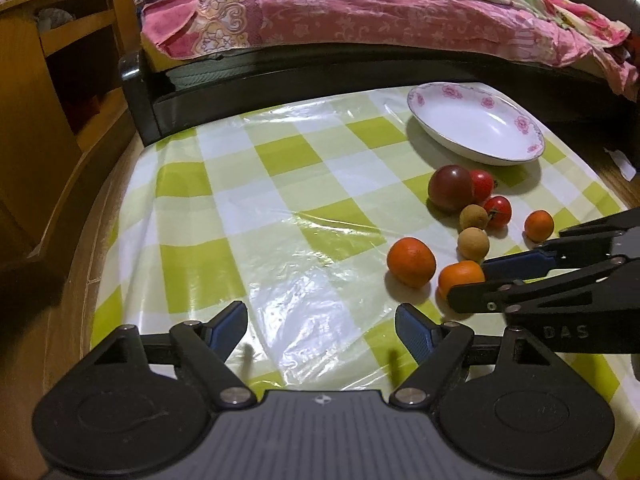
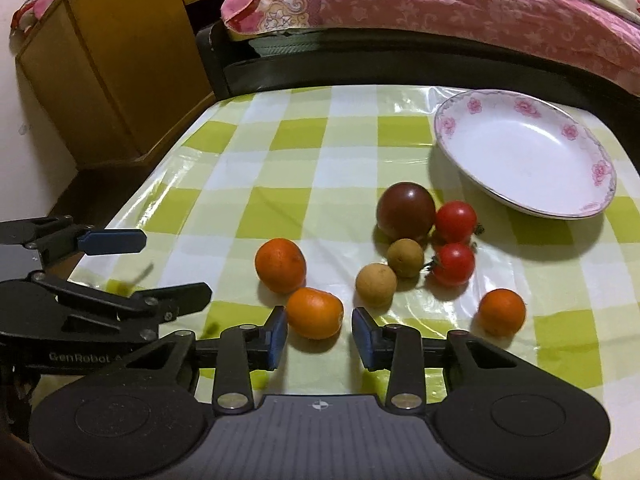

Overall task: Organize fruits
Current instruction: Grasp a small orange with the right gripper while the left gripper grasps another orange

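Nearest the right wrist camera: right gripper [image 2: 319, 336], fingers spread apart, released, one finger on either side of a small orange [image 2: 315, 313] without clamping it; touching or not, cannot tell. Just behind and left of that fruit, a second orange [image 2: 280, 265], the two almost touching. Further right, apart from the rest, a third and smaller orange [image 2: 501, 312]. Between them, two tan longans [image 2: 376, 285], side by side. Behind the longans, a large dark purple-red tomato [image 2: 405, 211], with two red cherry tomatoes [image 2: 455, 222] stacked along its right side. All fruit resting on the green-and-white checked surface [image 2: 280, 184]. Beyond the tomatoes, near the far right corner, a white plate [image 2: 520, 152] with a pink flower rim, holding nothing.

Left gripper [image 1: 320, 330], also wide and released, hovering low over bare checked cloth, well left of the fruit cluster. Past the surface, a bed [image 1: 360, 20] with pink floral bedding and, to the left, a wooden cabinet [image 1: 60, 80].
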### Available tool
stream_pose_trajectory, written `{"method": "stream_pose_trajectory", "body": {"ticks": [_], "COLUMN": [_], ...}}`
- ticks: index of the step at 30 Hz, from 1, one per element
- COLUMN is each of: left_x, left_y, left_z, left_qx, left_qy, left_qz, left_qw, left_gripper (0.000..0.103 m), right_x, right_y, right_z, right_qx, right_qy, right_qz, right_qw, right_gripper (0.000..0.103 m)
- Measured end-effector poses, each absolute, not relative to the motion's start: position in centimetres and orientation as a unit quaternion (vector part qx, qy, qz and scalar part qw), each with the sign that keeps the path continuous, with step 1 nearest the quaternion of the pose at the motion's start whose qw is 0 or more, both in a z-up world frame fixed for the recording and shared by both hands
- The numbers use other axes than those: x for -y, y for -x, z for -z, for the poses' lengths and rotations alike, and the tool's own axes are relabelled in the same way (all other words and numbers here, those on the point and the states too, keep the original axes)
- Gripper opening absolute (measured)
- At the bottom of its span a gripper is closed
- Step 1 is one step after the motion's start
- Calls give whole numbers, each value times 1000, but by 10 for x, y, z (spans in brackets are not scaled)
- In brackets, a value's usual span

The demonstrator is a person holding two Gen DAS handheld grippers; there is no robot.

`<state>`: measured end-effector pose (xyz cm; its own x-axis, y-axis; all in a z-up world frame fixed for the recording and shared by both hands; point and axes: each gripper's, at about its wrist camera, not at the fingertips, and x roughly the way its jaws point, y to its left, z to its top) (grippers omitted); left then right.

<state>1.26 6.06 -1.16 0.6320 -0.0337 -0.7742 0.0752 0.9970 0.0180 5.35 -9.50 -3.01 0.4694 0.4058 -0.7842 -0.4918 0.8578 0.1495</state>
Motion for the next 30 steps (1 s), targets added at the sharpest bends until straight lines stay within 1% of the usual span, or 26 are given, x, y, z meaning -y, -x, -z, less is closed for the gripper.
{"method": "stream_pose_trajectory", "body": {"ticks": [2,5,12,22,25,27,29,30], "left_x": [-59,-58,-53,-20,-12,-8,-7,-8], "left_y": [-13,-13,-12,-18,-20,-21,-23,-24], "left_z": [12,13,13,17,21,23,23,23], "left_qx": [-428,-430,-429,-417,-417,-419,-416,-413], "left_qy": [-30,-32,-40,-93,-109,-114,-108,-106], "left_qz": [31,32,36,75,78,80,90,93], "left_qw": [903,902,902,901,899,897,898,900], "left_gripper": [87,87,87,86,83,77,69,68], "right_x": [92,90,87,105,114,120,125,128], "right_y": [-55,-55,-52,-40,-39,-38,-37,-37], "right_z": [31,34,31,24,24,23,21,19], "right_qx": [-444,-446,-441,-424,-426,-425,-424,-425], "right_qy": [50,53,65,100,98,96,97,94], "right_qz": [-264,-264,-261,-222,-213,-209,-203,-200], "right_qw": [855,854,856,872,874,876,877,878], "right_gripper": [32,28,27,27,27,27,27,27]}}
